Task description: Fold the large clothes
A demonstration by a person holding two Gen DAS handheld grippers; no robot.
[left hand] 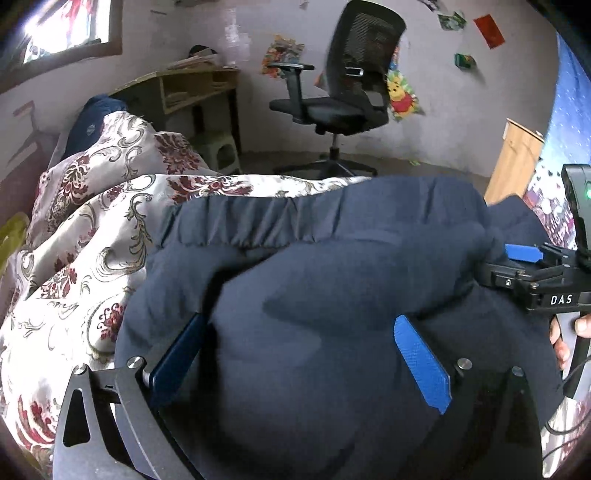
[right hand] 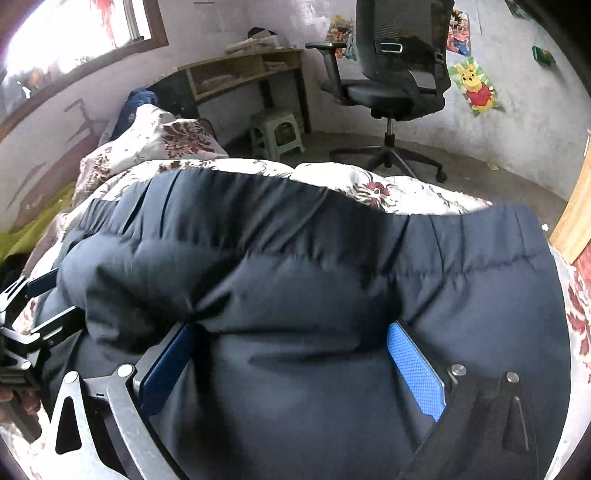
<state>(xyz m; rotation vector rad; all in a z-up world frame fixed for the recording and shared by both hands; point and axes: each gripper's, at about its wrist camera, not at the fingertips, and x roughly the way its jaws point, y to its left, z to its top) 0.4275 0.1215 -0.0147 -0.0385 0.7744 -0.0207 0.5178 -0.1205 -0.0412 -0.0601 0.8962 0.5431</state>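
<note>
A navy padded jacket point(left hand: 332, 295) lies bunched on a bed, over a cream bedspread point(left hand: 85, 236) patterned with red flowers and grey scrolls, its gathered elastic hem point(left hand: 258, 221) turned toward the far side. My left claw point(left hand: 303, 354) stands spread wide over the jacket's bulk, blue pads point(left hand: 421, 365) out to either side with quilted cloth swelling up between them; I cannot make out the pads pressing on the cloth, and the fingertips of both are partly sunk behind folds. My right claw point(right hand: 295, 362) stands just as wide over the jacket point(right hand: 295, 295), one blue pad point(right hand: 415, 373) showing its dotted face, the other seen edge-on and dark. In the left wrist view the right claw point(left hand: 532, 266) enters from the picture's right edge, cut off by the frame, a fingertip of my hand point(left hand: 565, 339) showing under it. In the right wrist view the left claw point(right hand: 40, 306) sits at the left edge, mostly cropped. The jacket's sleeves and collar cannot be told apart in the heap. Beyond the bed stand a black office chair point(left hand: 347, 92), a wooden counter point(left hand: 192, 85) against the wall and a pale plastic stool point(right hand: 275, 133); the window point(left hand: 62, 29) is blown out white
</note>
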